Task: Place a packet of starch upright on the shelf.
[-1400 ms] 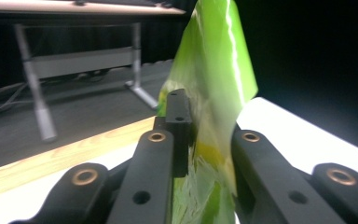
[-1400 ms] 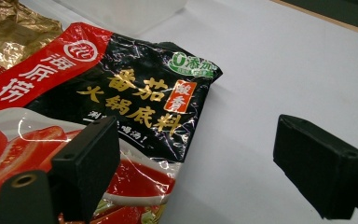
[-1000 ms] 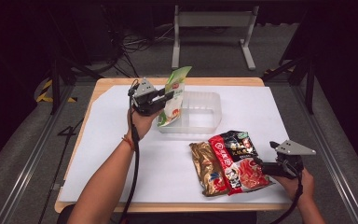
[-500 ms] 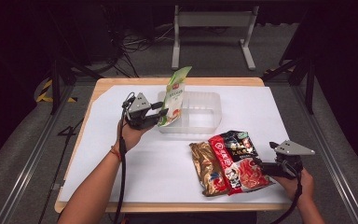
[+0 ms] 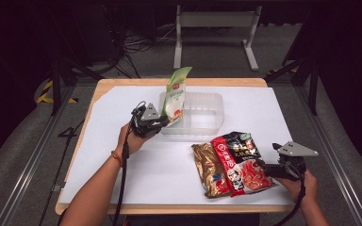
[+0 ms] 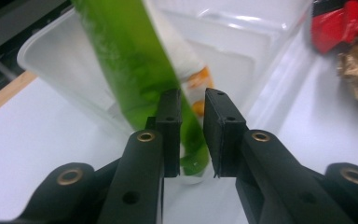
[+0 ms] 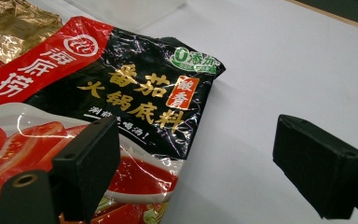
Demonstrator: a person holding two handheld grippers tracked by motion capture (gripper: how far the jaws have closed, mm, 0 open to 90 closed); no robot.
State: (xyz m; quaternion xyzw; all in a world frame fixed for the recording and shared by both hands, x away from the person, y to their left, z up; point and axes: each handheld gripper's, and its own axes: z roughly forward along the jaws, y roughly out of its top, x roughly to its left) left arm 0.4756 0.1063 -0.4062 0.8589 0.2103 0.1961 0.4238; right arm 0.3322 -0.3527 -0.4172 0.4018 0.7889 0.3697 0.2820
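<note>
At the lower right of the high view my right gripper (image 5: 266,165) rests on the desk (image 5: 122,188), its jaws spread wide around the corner of the red and black packet (image 5: 239,161), pads not touching it. Just left of that packet lies a gold packet (image 5: 208,168), partly under it. Farther up, left of centre, my left gripper (image 5: 166,122) has just been closing its jaws on the green pouch (image 5: 176,93), pinching its lower edge. The pouch stands nearly upright, tilted, at the left end of the clear plastic tub (image 5: 202,127).
</note>
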